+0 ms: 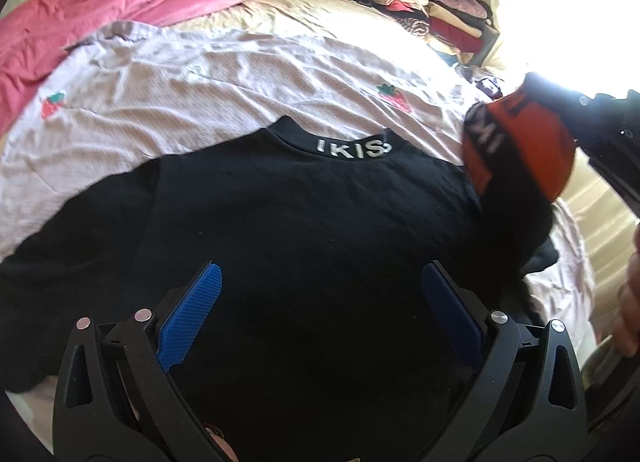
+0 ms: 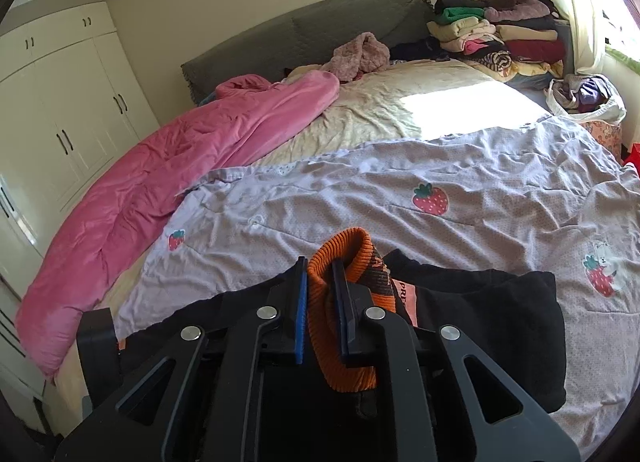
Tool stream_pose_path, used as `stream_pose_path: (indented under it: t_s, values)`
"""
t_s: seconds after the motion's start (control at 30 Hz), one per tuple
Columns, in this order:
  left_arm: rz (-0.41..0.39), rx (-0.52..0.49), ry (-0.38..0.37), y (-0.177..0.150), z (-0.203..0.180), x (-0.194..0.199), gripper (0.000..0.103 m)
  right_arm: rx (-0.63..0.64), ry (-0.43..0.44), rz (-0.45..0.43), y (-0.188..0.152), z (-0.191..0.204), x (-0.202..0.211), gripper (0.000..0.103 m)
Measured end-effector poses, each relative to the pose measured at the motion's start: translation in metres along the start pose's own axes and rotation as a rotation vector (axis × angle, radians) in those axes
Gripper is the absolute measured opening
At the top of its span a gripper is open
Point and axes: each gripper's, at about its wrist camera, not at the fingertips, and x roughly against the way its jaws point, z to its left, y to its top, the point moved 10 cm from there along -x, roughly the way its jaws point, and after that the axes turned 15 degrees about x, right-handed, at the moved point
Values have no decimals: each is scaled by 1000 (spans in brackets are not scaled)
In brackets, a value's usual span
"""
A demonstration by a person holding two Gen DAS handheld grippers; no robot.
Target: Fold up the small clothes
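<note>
Black sweater point(image 1: 304, 229) lies flat near the bed's point(image 2: 400, 109) foot edge, collar toward the headboard. My right gripper point(image 2: 320, 294) pinches its orange cuff point(image 2: 340, 258), lifting the sleeve for folding inward. My left gripper point(image 1: 320, 302) hovers wide, empty, above the body.

My left tool over the black top on the bed

My left tool point(image 1: 320, 294) hangs with its blue pads point(image 1: 192, 314) spread wide and nothing between them, above the black top point(image 1: 280, 229), which lies flat with white letters on its collar point(image 1: 354, 147). At the right an orange ribbed cuff point(image 1: 520, 141) of the top is lifted off the bed, and my right tool point(image 1: 612, 137) shows dark at that edge. Under the top lies a pale strawberry sheet point(image 1: 240, 81), with a pink quilt point(image 1: 100, 9) to the left and stacked clothes point(image 1: 432, 5) far back.
</note>
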Motion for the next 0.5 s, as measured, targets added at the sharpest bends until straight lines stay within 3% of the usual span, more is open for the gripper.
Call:
stream_pose_path:
  t_s: [0.17, 0.37, 0.43, 0.5]
  values:
    - [35, -2, -46, -8, -10, -5, 94, 5, 14, 0, -3, 3, -2, 24]
    - [52, 34, -76, -12, -12, -17, 92, -14, -27, 18, -17, -16, 1, 25]
    - [55, 86, -91, -12, -9, -24, 75, -25, -44, 32, -27, -27, 3, 25]
    - [74, 135, -110, -11, -8, -35, 72, -34, -62, 44, -36, -36, 5, 25]
